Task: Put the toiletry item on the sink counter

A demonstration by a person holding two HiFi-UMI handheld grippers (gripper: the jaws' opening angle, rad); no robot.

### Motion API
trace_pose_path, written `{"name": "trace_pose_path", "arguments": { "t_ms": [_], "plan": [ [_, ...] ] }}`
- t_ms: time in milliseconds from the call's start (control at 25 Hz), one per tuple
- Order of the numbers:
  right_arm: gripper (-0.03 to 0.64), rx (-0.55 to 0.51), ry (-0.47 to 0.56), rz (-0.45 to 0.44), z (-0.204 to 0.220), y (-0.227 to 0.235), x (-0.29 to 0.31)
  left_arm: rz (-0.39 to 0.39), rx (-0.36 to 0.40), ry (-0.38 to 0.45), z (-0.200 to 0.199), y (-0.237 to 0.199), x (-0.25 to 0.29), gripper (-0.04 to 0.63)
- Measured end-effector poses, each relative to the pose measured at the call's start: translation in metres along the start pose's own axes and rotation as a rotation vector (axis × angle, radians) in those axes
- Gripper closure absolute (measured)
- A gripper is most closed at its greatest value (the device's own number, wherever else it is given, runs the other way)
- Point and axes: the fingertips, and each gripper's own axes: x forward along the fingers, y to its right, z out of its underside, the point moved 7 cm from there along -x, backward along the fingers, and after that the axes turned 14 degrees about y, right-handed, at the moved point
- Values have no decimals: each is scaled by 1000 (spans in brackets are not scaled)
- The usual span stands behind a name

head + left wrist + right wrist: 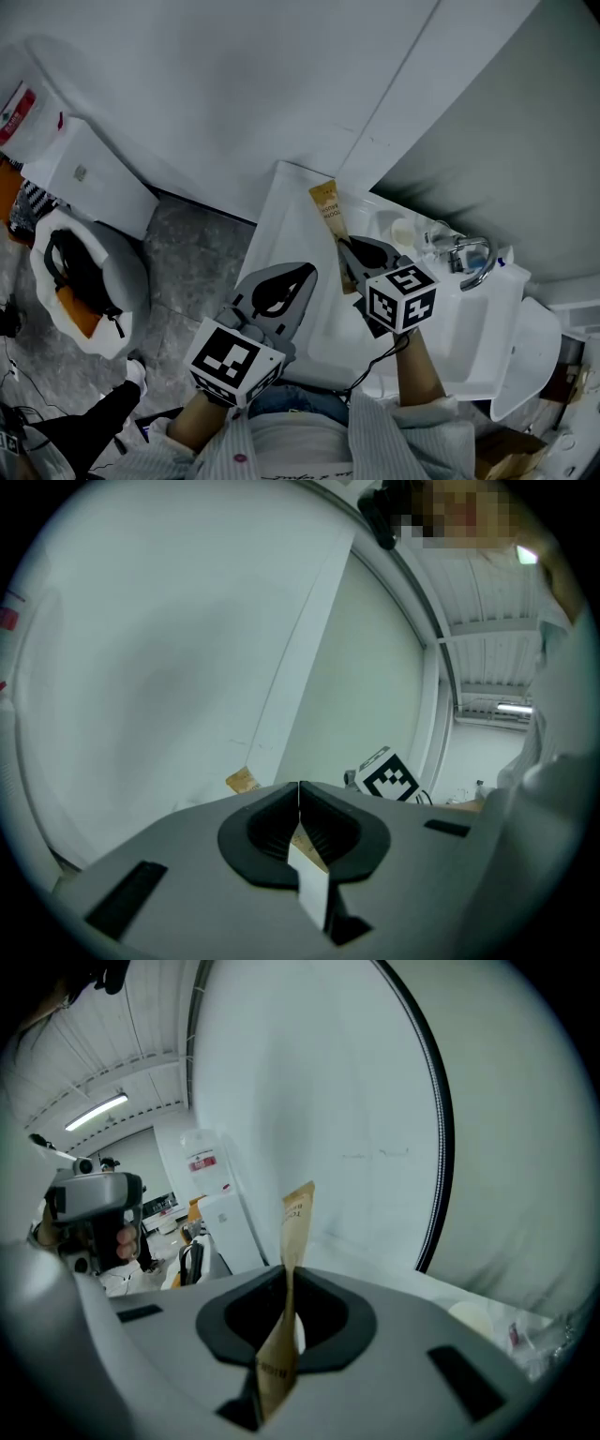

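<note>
Tan packet (328, 208) clamped edge-on between the closed fingers of the right gripper (345, 246), at frame centre, over the white sink desk (286, 225), left of the faucet (473, 261). Left gripper (302, 274) just lower left, fingers pressed together, holding nothing.

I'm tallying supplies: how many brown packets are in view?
1: the packet is clamped in the right gripper, over the sink counter. Others may be hidden.
</note>
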Motion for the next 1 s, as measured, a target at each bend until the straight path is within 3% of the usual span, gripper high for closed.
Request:
{"name": "trace_pose_path", "arguments": {
  "t_ms": [1000],
  "plan": [
    [578, -319, -404, -138, 77, 67, 102, -10, -49, -140, 44, -16, 21, 577]
  ]
}}
